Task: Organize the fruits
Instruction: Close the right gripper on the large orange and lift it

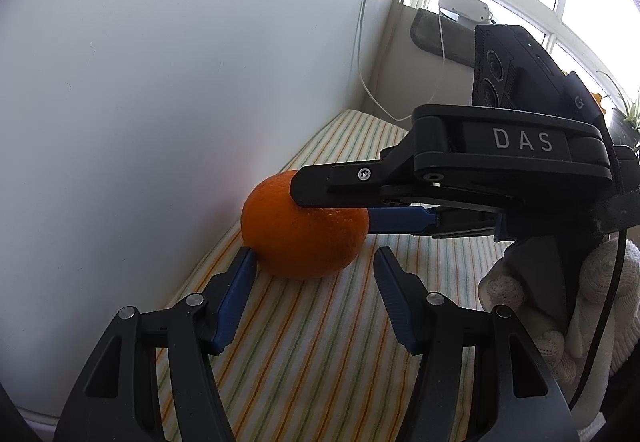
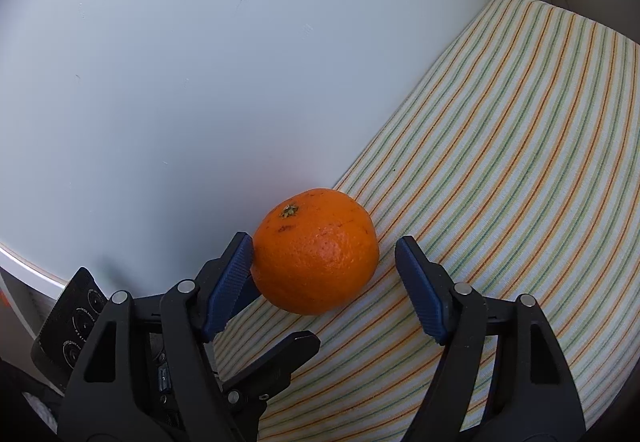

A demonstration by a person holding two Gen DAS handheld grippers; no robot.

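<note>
One orange lies on the striped cloth, close against the white wall. My left gripper is open just short of the orange, its left fingertip at the fruit's lower side, with nothing between the pads. My right gripper comes in from the right and straddles the orange. In the right wrist view the orange sits between the fingers of the right gripper. The left pad touches it and the right pad stands apart, so the gripper is open. The left gripper's finger shows low on the left.
The white wall bounds the cloth on the left. A white cable hangs in the corner. A window sill holds a grey pouch and a white device. A gloved hand grips the right gripper's handle. Bare cloth stretches away to the right.
</note>
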